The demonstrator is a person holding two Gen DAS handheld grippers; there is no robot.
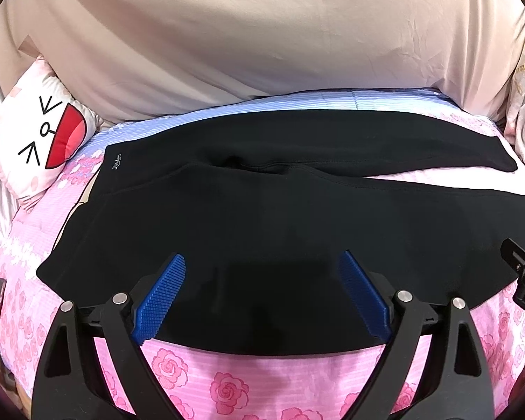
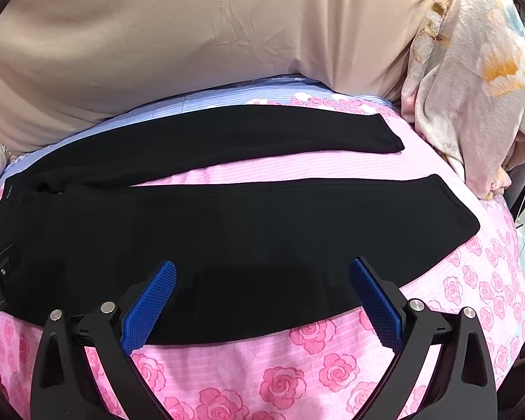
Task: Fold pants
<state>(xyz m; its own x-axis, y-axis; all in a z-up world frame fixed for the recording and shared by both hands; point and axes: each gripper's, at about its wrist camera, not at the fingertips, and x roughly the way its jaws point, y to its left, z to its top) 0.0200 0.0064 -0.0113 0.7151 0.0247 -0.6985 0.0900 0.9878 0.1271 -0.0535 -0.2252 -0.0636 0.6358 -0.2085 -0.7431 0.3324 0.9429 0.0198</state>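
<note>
— Where, and pointing which way?

— Black pants (image 1: 262, 217) spread flat on the bed (image 1: 262, 378), just ahead of both sets of jaws. Long axis crosswise to the jaws: waistband (image 1: 98, 189) off to the left, leg ends (image 2: 448, 210) off to the right.

— Look of it?

— Plain black, smooth, matte. Legs parted in a narrow V, a strip of pink rose-print sheet showing between them. Far leg (image 2: 262, 140) thinner, near leg broad. Tiny pale logo (image 1: 117, 162) by the waistband corner; lettering too small to read.

— Jaws?

— Left gripper (image 1: 262, 294) wide apart, blue pads either side of the near hem, holding nothing. Right gripper (image 2: 262, 297) likewise spread, nothing between.

— Hidden or unclear?

— Crotch seam lost in black folds. Contact between pads and cloth impossible to tell. Beyond the pants, a beige cover (image 1: 262, 35); cartoon-face pillow (image 1: 35, 140) far left, floral blanket (image 2: 472, 70) far right, both cut by the fisheye rim.
</note>
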